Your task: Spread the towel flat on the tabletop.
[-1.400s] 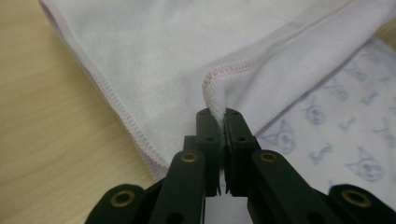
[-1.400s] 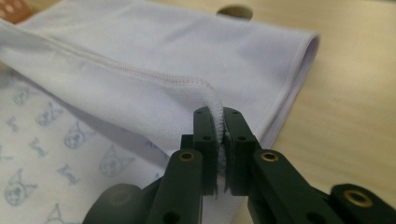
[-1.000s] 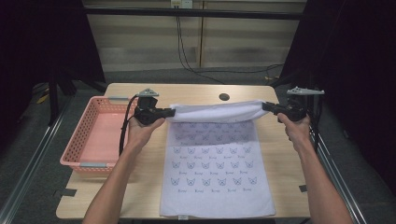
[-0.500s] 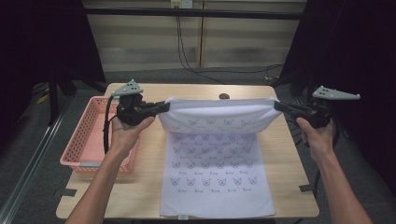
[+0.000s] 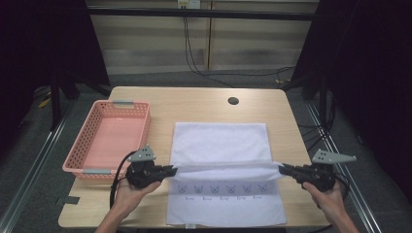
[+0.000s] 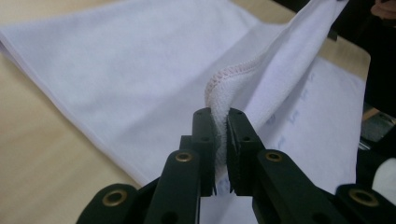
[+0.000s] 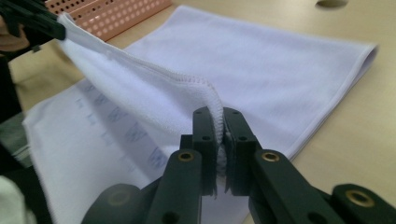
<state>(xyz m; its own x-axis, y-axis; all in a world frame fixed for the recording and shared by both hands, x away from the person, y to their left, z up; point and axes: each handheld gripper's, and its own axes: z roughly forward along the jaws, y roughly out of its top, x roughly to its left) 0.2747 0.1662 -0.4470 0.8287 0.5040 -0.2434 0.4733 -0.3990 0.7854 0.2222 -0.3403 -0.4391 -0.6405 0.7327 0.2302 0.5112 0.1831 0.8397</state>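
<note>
The white terry towel with small printed cat faces [image 5: 221, 145] lies on the light wooden table [image 5: 194, 99], folded over on itself, its fold line toward the far side and a printed strip showing nearest you. You hold its top layer's hemmed edge stretched between both hands, just above the printed strip. Your left gripper [image 5: 167, 171] has its jaws clamped narrow on one corner [image 6: 219, 100], though they have just eased slightly; your right gripper [image 5: 284, 170] pinches the other corner [image 7: 215, 109]. The pink perforated plastic basket [image 5: 87, 145] stands left of the towel.
</note>
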